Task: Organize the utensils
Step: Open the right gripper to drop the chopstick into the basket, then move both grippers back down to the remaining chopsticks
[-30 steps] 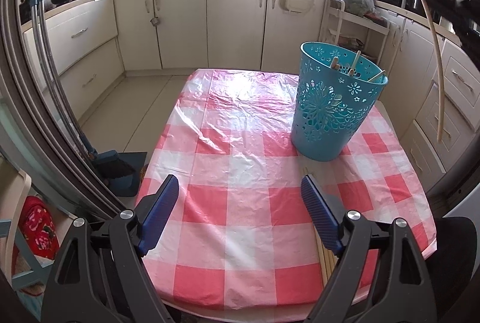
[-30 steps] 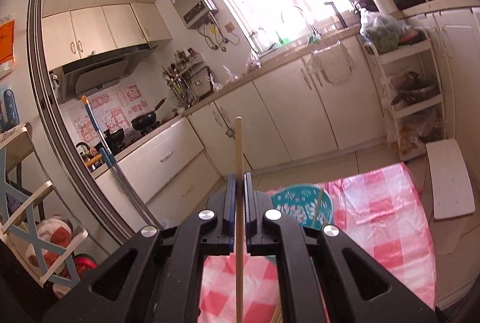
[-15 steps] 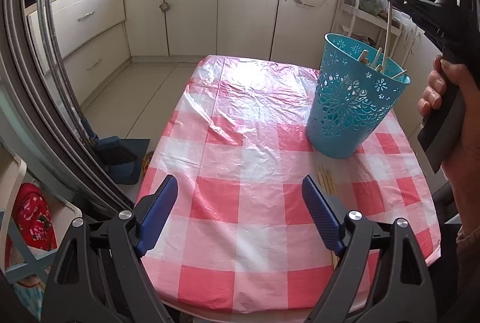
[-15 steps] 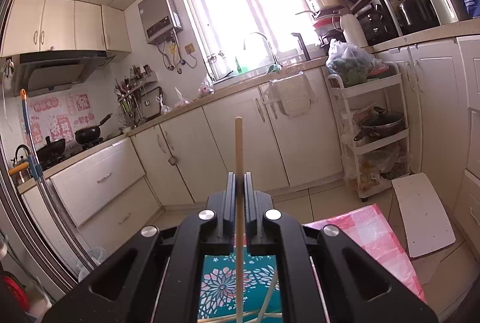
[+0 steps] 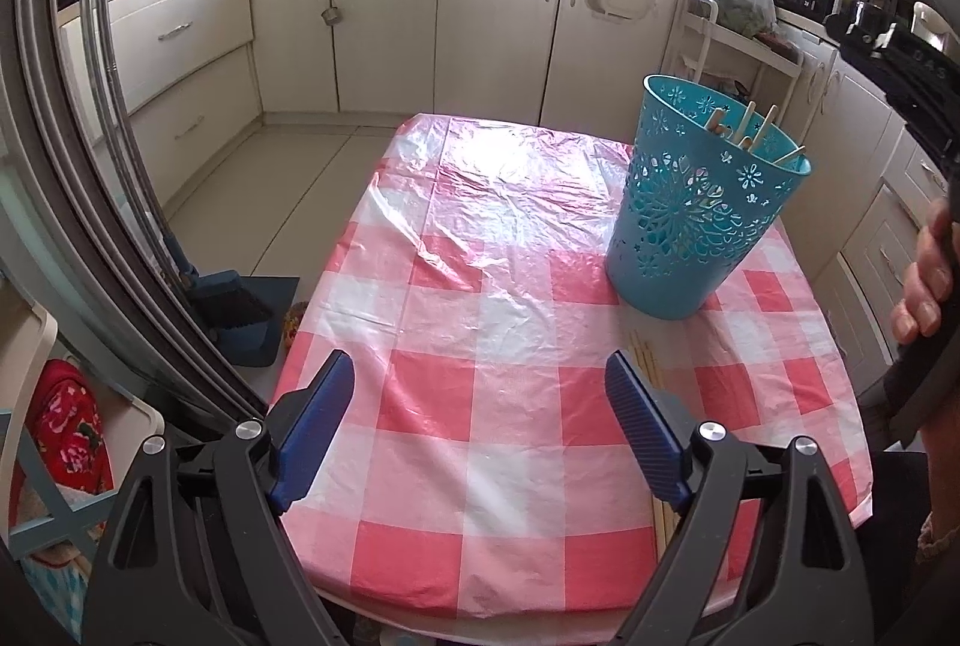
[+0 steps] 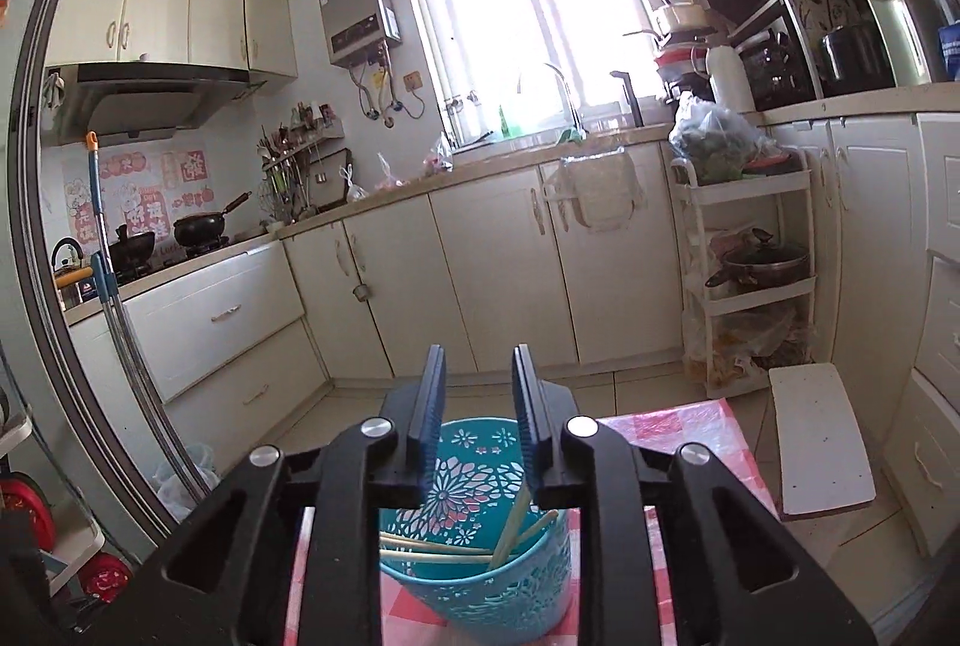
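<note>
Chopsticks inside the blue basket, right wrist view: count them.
4. A level pair crosses the blue basket near its front rim; a leaning pair slants up at the right. Others may be hidden.

Chopsticks (image 5: 645, 364) on table — part-hidden behind left claw (image 5: 480, 430) finger.

Right gripper (image 6: 478, 394) parted, above chopstick-filled basket (image 6: 480, 580)
</note>
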Demonstrator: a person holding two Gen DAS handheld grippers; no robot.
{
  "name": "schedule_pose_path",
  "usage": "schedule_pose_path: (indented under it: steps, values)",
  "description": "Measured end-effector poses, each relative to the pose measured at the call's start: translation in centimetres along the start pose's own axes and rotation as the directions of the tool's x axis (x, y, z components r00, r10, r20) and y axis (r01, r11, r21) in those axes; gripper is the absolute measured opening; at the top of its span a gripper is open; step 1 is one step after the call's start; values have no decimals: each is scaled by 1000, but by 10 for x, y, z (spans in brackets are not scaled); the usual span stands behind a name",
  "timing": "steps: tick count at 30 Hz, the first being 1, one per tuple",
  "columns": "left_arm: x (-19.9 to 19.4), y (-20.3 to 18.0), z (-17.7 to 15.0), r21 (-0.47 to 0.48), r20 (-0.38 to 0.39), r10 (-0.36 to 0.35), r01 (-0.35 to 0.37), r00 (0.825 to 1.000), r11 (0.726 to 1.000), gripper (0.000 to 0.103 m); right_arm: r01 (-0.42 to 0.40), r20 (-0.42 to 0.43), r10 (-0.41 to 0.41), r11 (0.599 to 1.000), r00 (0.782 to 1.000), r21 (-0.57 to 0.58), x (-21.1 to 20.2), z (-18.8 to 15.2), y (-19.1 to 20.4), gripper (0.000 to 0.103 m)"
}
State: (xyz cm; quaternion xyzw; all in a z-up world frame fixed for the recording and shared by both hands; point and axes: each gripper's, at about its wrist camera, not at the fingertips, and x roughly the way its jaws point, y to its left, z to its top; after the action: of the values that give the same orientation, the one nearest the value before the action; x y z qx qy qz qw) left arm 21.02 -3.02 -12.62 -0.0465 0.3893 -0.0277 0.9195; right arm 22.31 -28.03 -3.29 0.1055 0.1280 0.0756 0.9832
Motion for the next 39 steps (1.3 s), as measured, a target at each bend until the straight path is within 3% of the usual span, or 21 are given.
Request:
schedule_pose_path:
  steps: [4, 7, 9, 11, 14, 17, 24, 31, 39]
  values:
    - [-8, 4, -1, -16, 16, -1, 1, 1000, 1000, 84, -3, 6, 3, 1000, 1000, 0, -38, -9, 7, 31]
    - [-9, 9, -3, -38, 9, -2, 2, 1000, 999, 84, -11, -126, 9, 1000, 992, -17, -44, -47, 15, 31]
    - [-9, 11, -6, -48, 1, -3, 3, 1000, 999, 84, -24, -276, 17, 999, 961, -23, -32, -84, 20, 31]
    - [-11, 12, -9, -50, -6, -6, 6, 1000, 999, 84, -40, -442, 26, 999, 897, -21, -12, -124, 25, 27]
    - [-15, 12, -12, -38, -2, -6, 6, 1000, 999, 85, -32, -558, 24, 999, 830, -6, 14, -160, 28, 19]
    - [-18, 15, -14, -44, 1, -3, 3, 1000, 999, 85, -11, -605, 11, 1000, 796, 5, 33, -172, 28, 15]
    - [-14, 24, -18, -69, -19, -4, 3, 1000, 998, 86, 8, -641, -16, 1000, 767, -16, 46, -187, 27, 14]
    - [-7, 19, -21, -57, -37, -8, 6, 999, 998, 86, 5, -641, -41, 998, 766, -58, 43, -189, 27, 14]
    - [23, -18, -23, 50, -113, -39, 45, 993, 998, 86, -2, -659, -74, 994, 748, -113, 25, -184, 4, 8]
